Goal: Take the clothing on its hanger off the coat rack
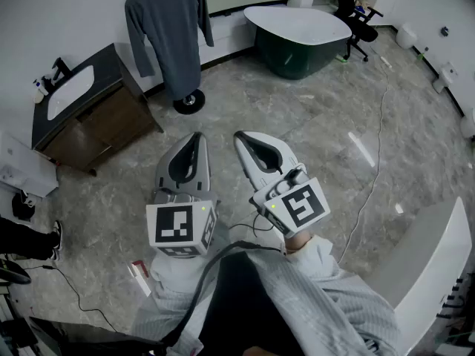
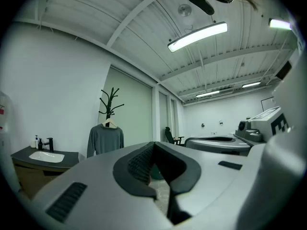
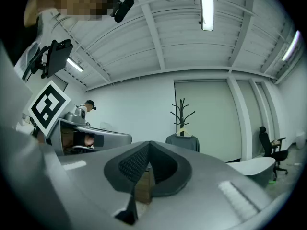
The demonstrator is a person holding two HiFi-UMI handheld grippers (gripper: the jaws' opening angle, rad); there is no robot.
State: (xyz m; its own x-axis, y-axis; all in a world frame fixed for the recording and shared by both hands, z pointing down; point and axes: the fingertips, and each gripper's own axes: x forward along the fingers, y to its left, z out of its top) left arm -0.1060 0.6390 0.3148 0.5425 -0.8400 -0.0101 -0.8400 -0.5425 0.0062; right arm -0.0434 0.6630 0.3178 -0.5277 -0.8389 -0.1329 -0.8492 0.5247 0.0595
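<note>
Parked well short of the coat rack (image 2: 110,102), left gripper (image 1: 196,136) and right gripper (image 1: 241,136) both pressed together, empty.
Eyeing the sweater (image 1: 167,32) on its hanger (image 2: 110,124) far ahead of both; could tip the rack if yanked sideways.

a bathroom-like studio with bathtub (image 1: 297,22), sink vanity (image 1: 105,71) and office chair (image 1: 356,15).

A grey marbled floor (image 1: 319,132) is enclosed by white walls (image 2: 57,90), a dark vanity cabinet (image 1: 100,124) with a white basin (image 1: 70,91) is set against one, and a white-rimmed tub (image 1: 297,24) and a black office chair (image 1: 358,15) are lit by ceiling strip lights (image 2: 197,36).
</note>
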